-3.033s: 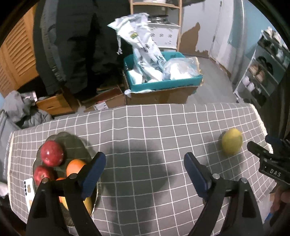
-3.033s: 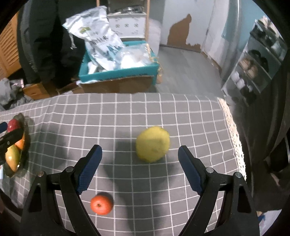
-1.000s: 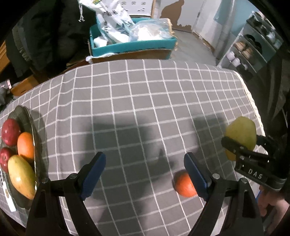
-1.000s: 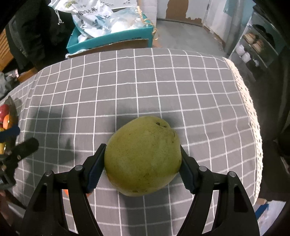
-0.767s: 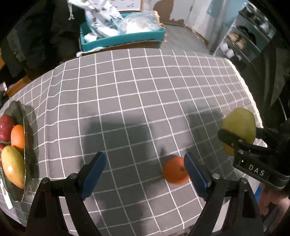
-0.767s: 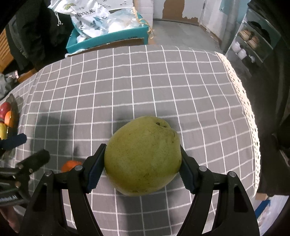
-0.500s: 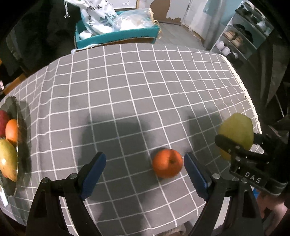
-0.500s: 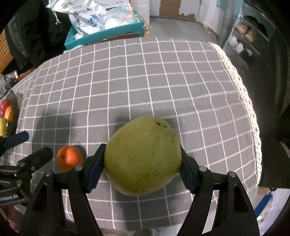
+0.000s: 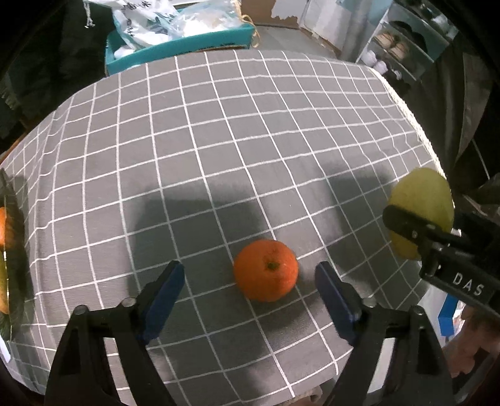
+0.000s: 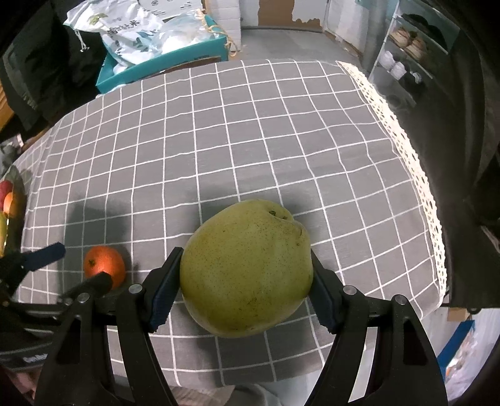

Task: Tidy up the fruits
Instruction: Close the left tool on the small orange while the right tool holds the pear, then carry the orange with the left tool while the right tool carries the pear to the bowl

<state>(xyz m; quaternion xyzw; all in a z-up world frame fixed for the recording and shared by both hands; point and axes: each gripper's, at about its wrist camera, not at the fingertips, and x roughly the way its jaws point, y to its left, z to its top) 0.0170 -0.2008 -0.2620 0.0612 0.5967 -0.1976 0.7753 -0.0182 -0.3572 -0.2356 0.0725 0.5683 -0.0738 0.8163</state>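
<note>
Left gripper (image 9: 247,282): jaws closing, pads either side of the orange (image 9: 265,270) but clear of it; the fruit rests on the grey checked tablecloth (image 9: 218,140) near its front edge. Right gripper (image 10: 245,282): pads clamped on a large green pear (image 10: 247,270), to the orange's right. A fruit plate (image 9: 14,265) sits at the cloth's far left edge; a teal box (image 10: 162,67) stands beyond the table.

White capitals "DAS" stand on the black body of the right gripper (image 9: 437,232) in the left wrist view — the print on the white bags (image 10: 131,29) in the teal box (image 10: 162,67) is too small to read.
</note>
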